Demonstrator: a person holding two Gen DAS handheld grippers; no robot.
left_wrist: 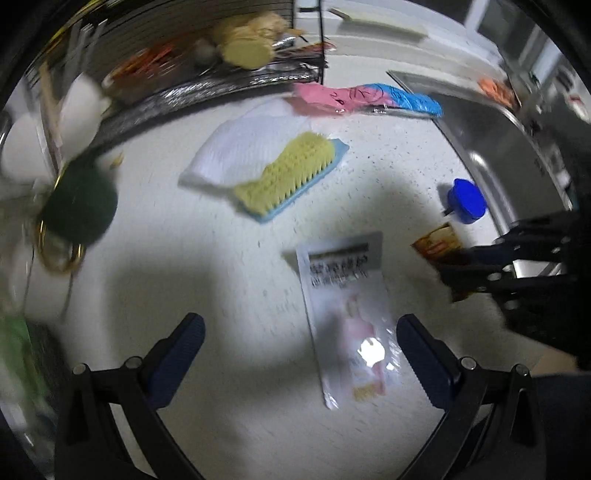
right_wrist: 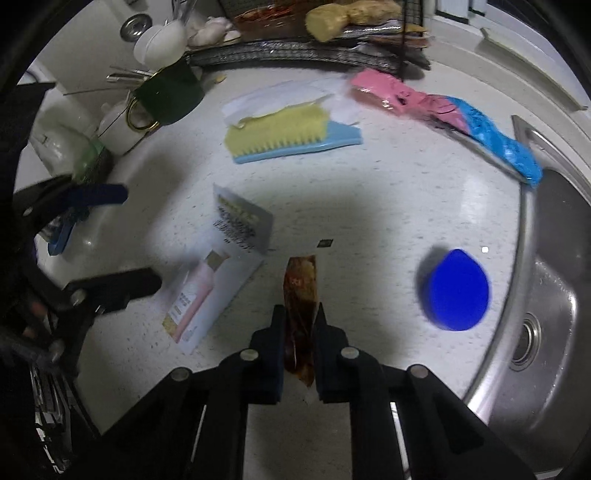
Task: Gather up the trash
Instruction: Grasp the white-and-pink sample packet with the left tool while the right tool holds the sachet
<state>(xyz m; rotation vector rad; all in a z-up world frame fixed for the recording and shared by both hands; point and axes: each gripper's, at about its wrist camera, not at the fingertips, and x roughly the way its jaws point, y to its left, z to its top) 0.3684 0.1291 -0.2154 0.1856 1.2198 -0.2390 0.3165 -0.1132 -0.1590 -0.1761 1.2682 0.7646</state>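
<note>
1. Two grippers work over a white speckled counter (right_wrist: 369,206). The right gripper (right_wrist: 300,317) has its jaws pinched on a brown wrapper (right_wrist: 301,291), which pokes out forward between the fingertips; in the left wrist view the same wrapper (left_wrist: 436,243) shows orange-brown at the tips of the right gripper (left_wrist: 448,271).
2. The left gripper (left_wrist: 301,328) stands wide, nothing between its blue-padded fingers (left_wrist: 181,347); it hangs above the counter over a flat packet.
3. That white printed packet (left_wrist: 347,317) lies flat, just left of the brown wrapper as the right wrist camera sees it (right_wrist: 218,273). It carries a grey header strip, lines of dark print too blurred to read, and a picture of a pink product (what the product is, I cannot tell).
4. A blue cap (right_wrist: 456,290) lies near the sink's edge, apart from the wrapper.
5. A scrub brush (right_wrist: 288,134) with yellow bristles and a light blue back lies farther up the counter, partly on a white cloth (left_wrist: 236,147).
6. A pink and blue plastic pack (right_wrist: 443,110) stretches toward the steel sink (right_wrist: 546,332); it bears dark scribbled marks, one of them circled, none legible.
7. A dark green mug (right_wrist: 170,94) with a gold handle stands at the left, beside white containers (right_wrist: 159,40).
8. A black wire rack (right_wrist: 314,48) at the back holds a yellowish sponge-like lump (right_wrist: 325,18).
</note>
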